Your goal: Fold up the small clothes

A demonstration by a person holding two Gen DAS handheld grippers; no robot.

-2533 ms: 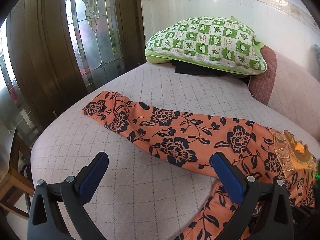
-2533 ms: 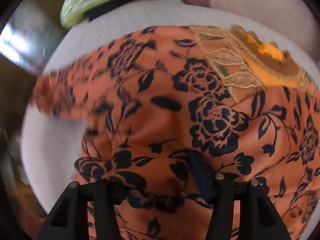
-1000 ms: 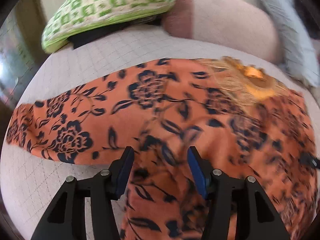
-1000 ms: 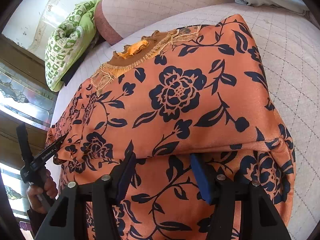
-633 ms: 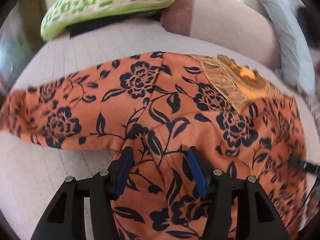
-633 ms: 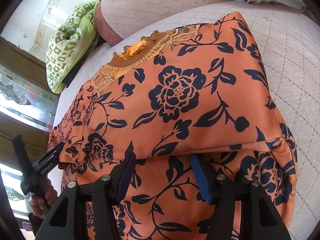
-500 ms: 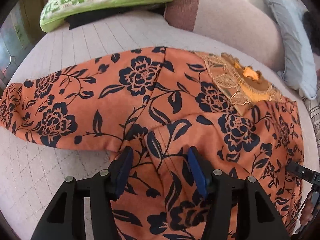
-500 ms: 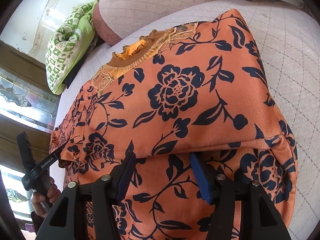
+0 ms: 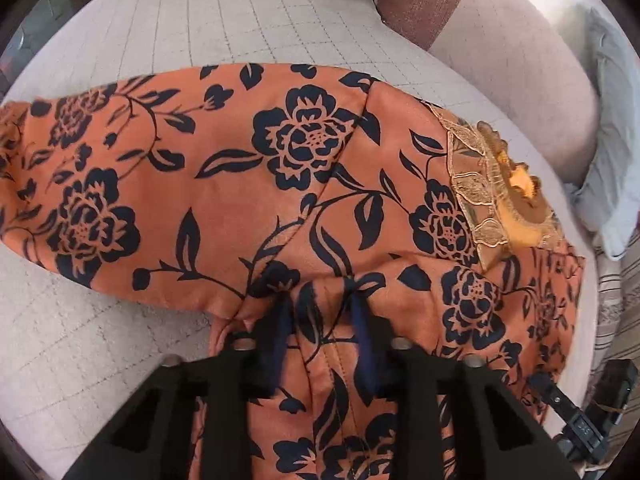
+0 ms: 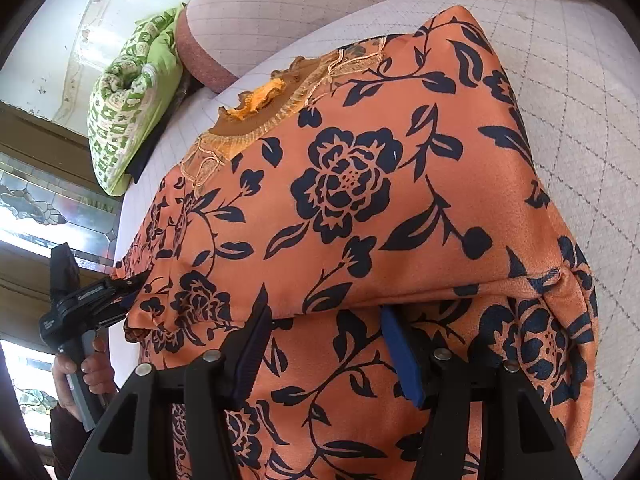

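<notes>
An orange garment [image 9: 280, 184] with dark blue flowers lies spread on the quilted cushion [image 9: 240, 20], one sleeve stretched to the left and its gold lace neckline [image 9: 500, 188] at the right. My left gripper [image 9: 320, 316] points steeply down near the underarm seam. Its jaws are closing, and a raised ridge of the cloth is pinched between the blue pads. In the right wrist view the garment [image 10: 360, 200] shows a folded-over flap. My right gripper [image 10: 324, 332] stands open at the flap's edge with cloth lying between its pads. The left gripper [image 10: 132, 284], held by a hand [image 10: 88, 364], bites the garment's left edge.
A green checked pillow [image 10: 128, 112] lies at the far end by a brown-and-pink bolster [image 9: 500, 40]. A grey pillow [image 9: 612, 140] leans at the right. A leaded glass door [image 10: 40, 200] stands beyond the cushion's edge. The right gripper's black frame [image 9: 580, 424] shows at the lower right.
My left gripper has come in lower over the garment and its jaws have narrowed onto a ridge of cloth. The right gripper has kept still with the same gap.
</notes>
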